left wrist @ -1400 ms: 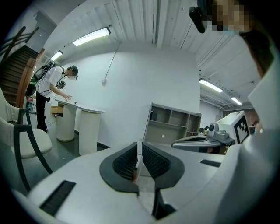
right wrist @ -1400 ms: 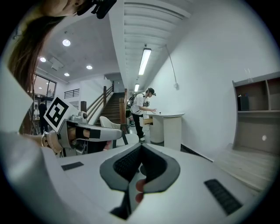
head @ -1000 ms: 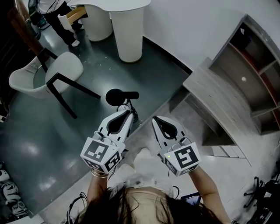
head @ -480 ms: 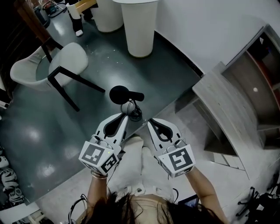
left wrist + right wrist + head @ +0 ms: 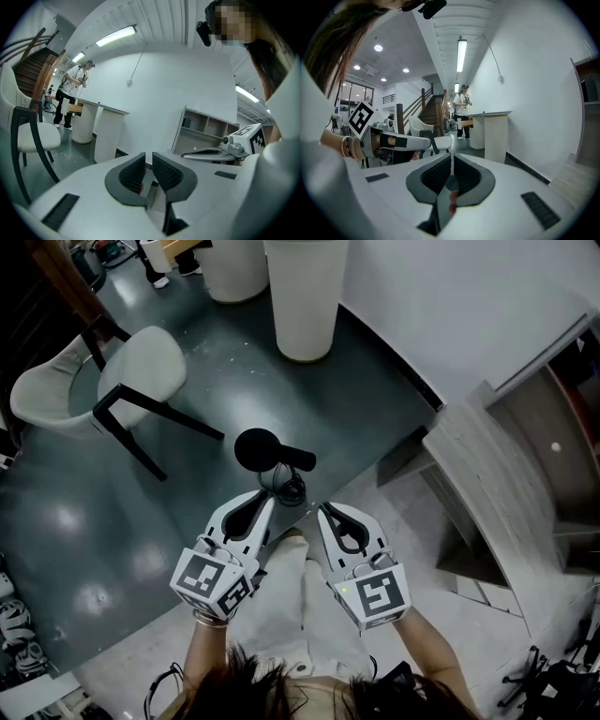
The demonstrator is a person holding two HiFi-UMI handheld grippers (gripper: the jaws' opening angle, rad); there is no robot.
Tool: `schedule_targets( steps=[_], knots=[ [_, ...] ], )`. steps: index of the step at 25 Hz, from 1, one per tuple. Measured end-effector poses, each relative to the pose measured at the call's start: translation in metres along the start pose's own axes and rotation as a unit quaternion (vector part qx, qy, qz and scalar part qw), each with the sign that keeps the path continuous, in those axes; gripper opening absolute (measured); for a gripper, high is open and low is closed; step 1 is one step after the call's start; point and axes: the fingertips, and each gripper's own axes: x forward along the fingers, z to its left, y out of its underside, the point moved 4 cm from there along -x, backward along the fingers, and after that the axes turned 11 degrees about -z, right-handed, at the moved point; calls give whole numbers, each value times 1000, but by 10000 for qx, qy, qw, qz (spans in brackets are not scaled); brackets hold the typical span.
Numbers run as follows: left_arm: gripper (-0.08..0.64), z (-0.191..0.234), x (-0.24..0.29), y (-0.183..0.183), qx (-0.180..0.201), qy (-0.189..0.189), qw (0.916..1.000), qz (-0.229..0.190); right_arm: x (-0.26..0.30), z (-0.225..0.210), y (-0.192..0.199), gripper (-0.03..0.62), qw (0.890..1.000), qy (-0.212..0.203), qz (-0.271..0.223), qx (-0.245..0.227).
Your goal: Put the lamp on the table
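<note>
The black lamp (image 5: 266,450) lies on the dark floor, its round part to the left, a short arm to the right, and a coiled cable (image 5: 287,487) beside it. My left gripper (image 5: 265,496) and right gripper (image 5: 323,509) hang side by side just on the near side of the cable, both pointing toward the lamp. Neither touches it. Each is shut with nothing between its jaws, as the left gripper (image 5: 149,161) and the right gripper (image 5: 451,161) show in their own views. The lamp is out of sight in both gripper views.
A white pedestal table (image 5: 305,296) stands beyond the lamp by the white wall. A white chair with dark legs (image 5: 103,381) is at the left. An open wooden shelf unit (image 5: 511,474) sits on a raised pale step at the right. A person (image 5: 70,96) stands far off.
Both grippers have sunk and drawn a little closer together. The head view has shifted, so the chair and table sit higher in the picture. The lamp has not moved on the floor.
</note>
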Motion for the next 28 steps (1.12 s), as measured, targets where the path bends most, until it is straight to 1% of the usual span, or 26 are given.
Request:
schedule_targets(
  steps=[9,15,24,28],
  knots=[
    [38,22,19,44,-139,-58,9994,316,23,-8,47,25,9992,46,385,-29],
    [40,38,25,65,-262,-132,9987,422,36,-8,76,26,9980,21,605,-189],
    [44,59,37,102,-302,-167,9972,670,52,-14,120,28,9963,83,848,-137],
    [54,65,42,117,-324,-162,9964,763,59,-16,135,38,9956,104,924,-91]
  ],
)
